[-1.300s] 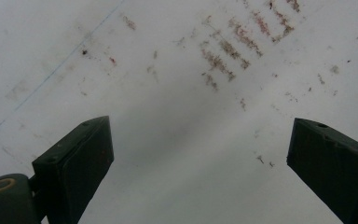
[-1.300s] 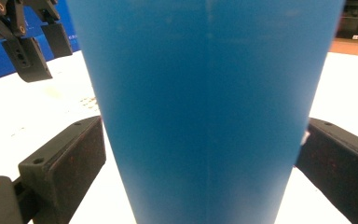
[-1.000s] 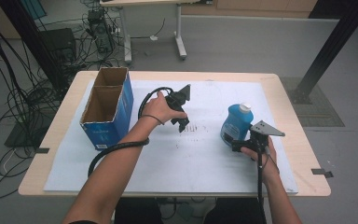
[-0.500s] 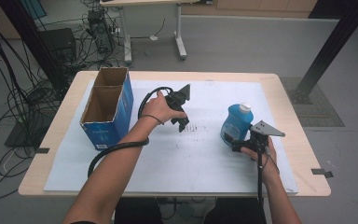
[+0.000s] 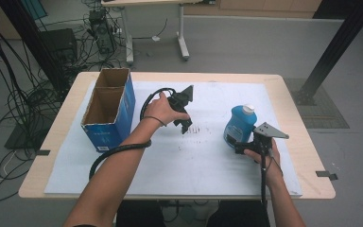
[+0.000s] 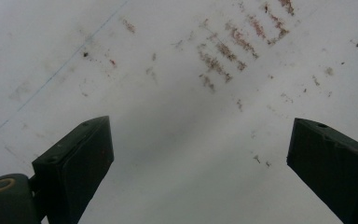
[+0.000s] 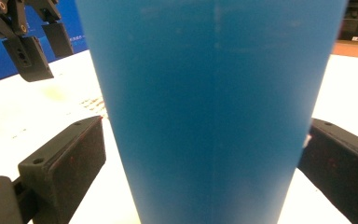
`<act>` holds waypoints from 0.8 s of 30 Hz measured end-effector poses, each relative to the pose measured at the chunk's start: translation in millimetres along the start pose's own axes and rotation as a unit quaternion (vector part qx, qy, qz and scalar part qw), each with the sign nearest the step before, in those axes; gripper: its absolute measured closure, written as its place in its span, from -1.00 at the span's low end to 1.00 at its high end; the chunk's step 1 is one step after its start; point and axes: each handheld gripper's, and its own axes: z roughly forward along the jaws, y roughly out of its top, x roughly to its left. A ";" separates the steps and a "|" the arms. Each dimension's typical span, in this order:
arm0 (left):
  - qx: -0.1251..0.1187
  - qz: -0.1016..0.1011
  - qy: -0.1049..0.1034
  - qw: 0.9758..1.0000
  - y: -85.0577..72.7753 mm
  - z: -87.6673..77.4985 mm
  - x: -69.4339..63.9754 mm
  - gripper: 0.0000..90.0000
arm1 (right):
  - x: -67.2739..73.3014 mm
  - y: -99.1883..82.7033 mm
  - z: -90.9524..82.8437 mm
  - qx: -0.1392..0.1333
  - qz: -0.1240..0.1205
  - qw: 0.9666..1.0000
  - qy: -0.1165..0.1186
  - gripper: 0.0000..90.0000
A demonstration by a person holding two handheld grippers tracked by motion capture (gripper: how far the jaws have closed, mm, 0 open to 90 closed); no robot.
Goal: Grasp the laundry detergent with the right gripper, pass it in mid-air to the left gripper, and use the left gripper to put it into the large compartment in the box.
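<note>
in my right gripper view the jaws stand wide, one at the lower left of the frame and one at the lower right, with the blue bottle (image 7: pixel 214 107) upright between them. a thin gap shows between the left jaw and the bottle wall; on the right the jaw sits just beside the wall, and i cannot tell if it touches. so the right gripper (image 5: pixel 244 146) brackets the bottle without clamping it. at the upper left of that frame i see the other gripper hanging above the white sheet, its jaws apart.

in my left gripper view the jaws are wide too, one at the lower left and one at the lower right, with nothing between them. they point down at the white sheet (image 6: pixel 168 140), which carries reddish-brown scuff marks (image 6: pixel 228 51) in short rows at the upper middle of the frame.

from the high view, the left gripper (image 5: pixel 185 124) sits at the centre of the frame, held in my left hand (image 5: pixel 160 108), jaws aimed down at the marks (image 5: pixel 198 129) on the sheet. its black cable (image 5: pixel 118 151) loops down and left along my forearm. my right hand (image 5: pixel 264 158) holds the right gripper at the right of centre, with the grey three-cornered plate (image 5: pixel 270 130) on top. the blue bottle (image 5: pixel 238 124) stands on the sheet just beyond it, white cap (image 5: pixel 248 109) up.

at the left of the frame an open blue cardboard box (image 5: pixel 106 111) stands on the worktop (image 5: pixel 293 94), two compartments showing, well apart from the bottle. the white sheet (image 5: pixel 179 165) covers most of the wooden top.
</note>
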 end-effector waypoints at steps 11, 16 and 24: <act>0.003 -0.001 0.000 1.000 -0.7 1.8 1.1 -0.83 | -0.3 0.3 -0.5 0.001 0.000 1.000 -0.001 -0.94; 0.003 -0.001 0.000 1.000 -1.0 1.5 0.8 -0.83 | -0.1 0.3 -0.4 0.000 0.000 1.000 0.000 -0.94; 0.004 -0.001 0.001 1.000 -1.2 1.8 0.7 -0.83 | -0.1 0.2 -0.4 0.000 0.000 1.000 0.001 -0.94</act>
